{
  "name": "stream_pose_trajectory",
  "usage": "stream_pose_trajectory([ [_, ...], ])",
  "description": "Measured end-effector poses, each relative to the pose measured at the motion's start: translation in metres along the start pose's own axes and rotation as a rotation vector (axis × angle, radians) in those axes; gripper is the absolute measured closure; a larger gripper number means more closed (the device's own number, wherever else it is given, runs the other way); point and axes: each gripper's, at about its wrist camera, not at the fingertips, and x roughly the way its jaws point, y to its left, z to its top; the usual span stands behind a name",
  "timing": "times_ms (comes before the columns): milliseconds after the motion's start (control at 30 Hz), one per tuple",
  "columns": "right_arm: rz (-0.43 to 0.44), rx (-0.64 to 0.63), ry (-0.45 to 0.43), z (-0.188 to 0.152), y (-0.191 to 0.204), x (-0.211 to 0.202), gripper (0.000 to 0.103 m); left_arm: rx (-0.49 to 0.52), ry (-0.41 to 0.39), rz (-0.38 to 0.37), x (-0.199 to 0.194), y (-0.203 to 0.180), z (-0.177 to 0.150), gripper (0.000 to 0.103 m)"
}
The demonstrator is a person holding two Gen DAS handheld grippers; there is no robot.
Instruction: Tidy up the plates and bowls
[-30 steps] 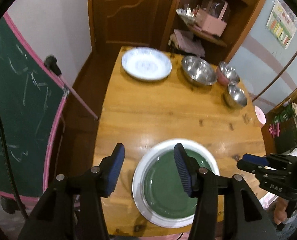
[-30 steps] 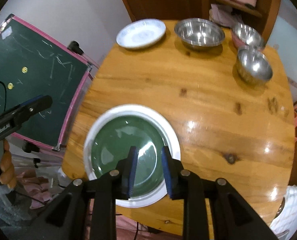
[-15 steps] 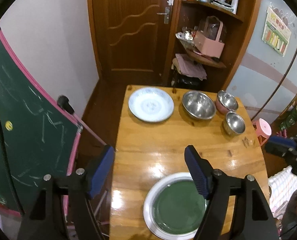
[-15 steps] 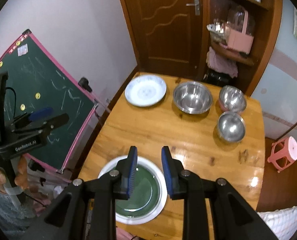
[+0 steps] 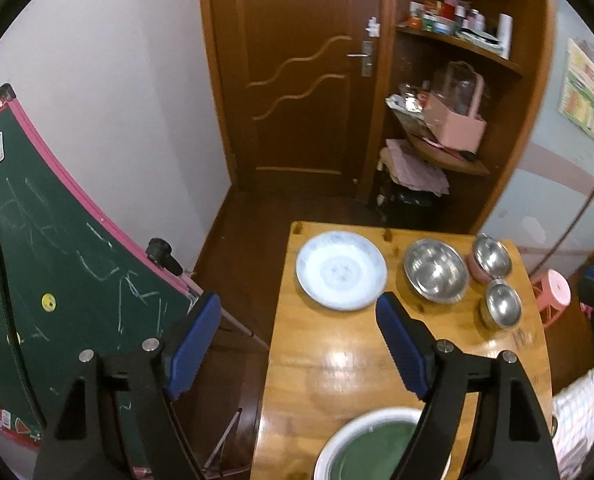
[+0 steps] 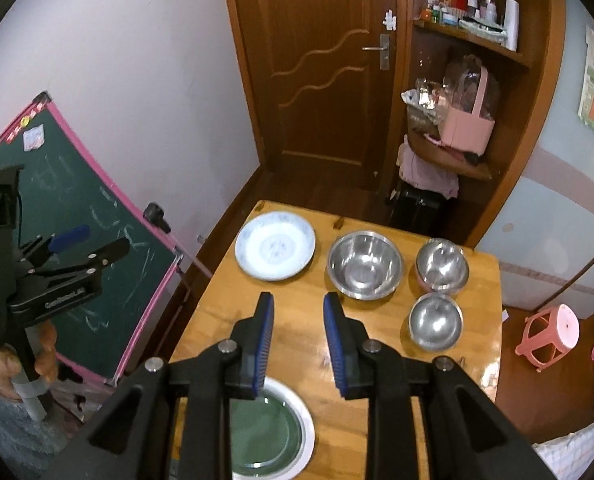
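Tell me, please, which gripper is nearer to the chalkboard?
Left. The left gripper, empty jaws opening, hangs beside the table in front of the chalkboard; the right gripper is over the table, farther off.

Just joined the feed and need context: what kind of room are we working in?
Probably a lived-in home room: a wooden table with a plate and steel bowls, a child's chalkboard, and a cluttered corner shelf.
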Motion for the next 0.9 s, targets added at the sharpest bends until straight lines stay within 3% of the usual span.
stream_pose_trajectory([
  [133,-0.030,-0.006,-0.012,0.028,-0.004,0.015,0.055,-0.015,0.008,0.053,0.036,0.001,0.028,0.024],
  [233,-0.060,-0.029,-0.003,0.044,-0.007,0.040,0.054,-0.016,0.036,0.052,0.067,0.001,0.039,0.024],
  [433,-0.034,-0.034,0.065,0.058,-0.014,0.106,0.054,-0.015,0.155,0.045,0.158,0.002,0.042,0.024],
  [633,0.054,-0.032,0.186,0.048,-0.014,0.204,0.055,0.013,0.220,0.020,0.241,-0.002,0.029,0.024],
  [900,0.152,0.116,0.291,0.033,-0.027,0.299,0.056,-0.054,0.265,-0.042,0.313,0.007,0.009,0.024],
])
